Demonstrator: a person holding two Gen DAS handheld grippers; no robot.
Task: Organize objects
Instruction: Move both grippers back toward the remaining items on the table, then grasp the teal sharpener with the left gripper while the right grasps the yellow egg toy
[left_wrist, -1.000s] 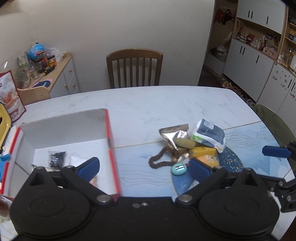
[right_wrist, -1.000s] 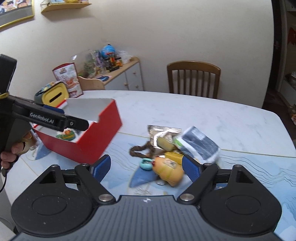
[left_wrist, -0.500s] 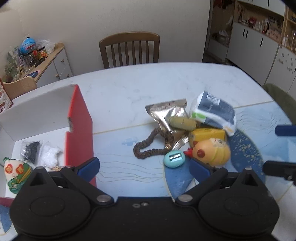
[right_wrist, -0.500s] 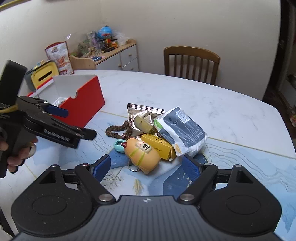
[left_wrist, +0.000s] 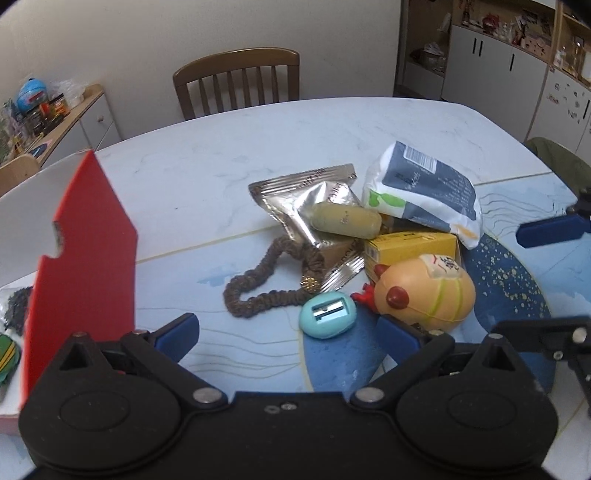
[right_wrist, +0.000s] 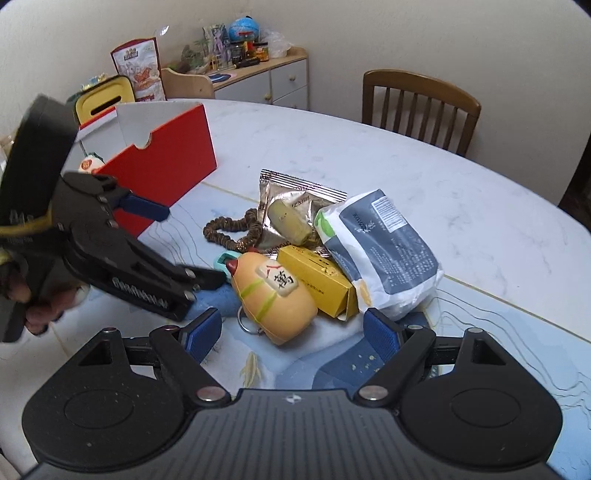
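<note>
Both grippers brought closer over the pile since a second ago; left gripper (left_wrist: 286, 330) and right gripper (right_wrist: 291, 332) spread wide, empty; orange toy (right_wrist: 275, 299) likely targeted for the red box (right_wrist: 162, 166).

Right gripper (right_wrist: 291, 334), jaws wide apart, low over a heap of small things.
Straight ahead between the fingers, a peach egg-shaped toy (right_wrist: 275, 295); just beyond it a yellow carton (right_wrist: 314, 275) under a blue-white pouch (right_wrist: 380, 251). Ahead-left, the left gripper (right_wrist: 192, 245), also spread, in a hand (right_wrist: 26, 299), with a red box (right_wrist: 162, 170) behind.
</note>
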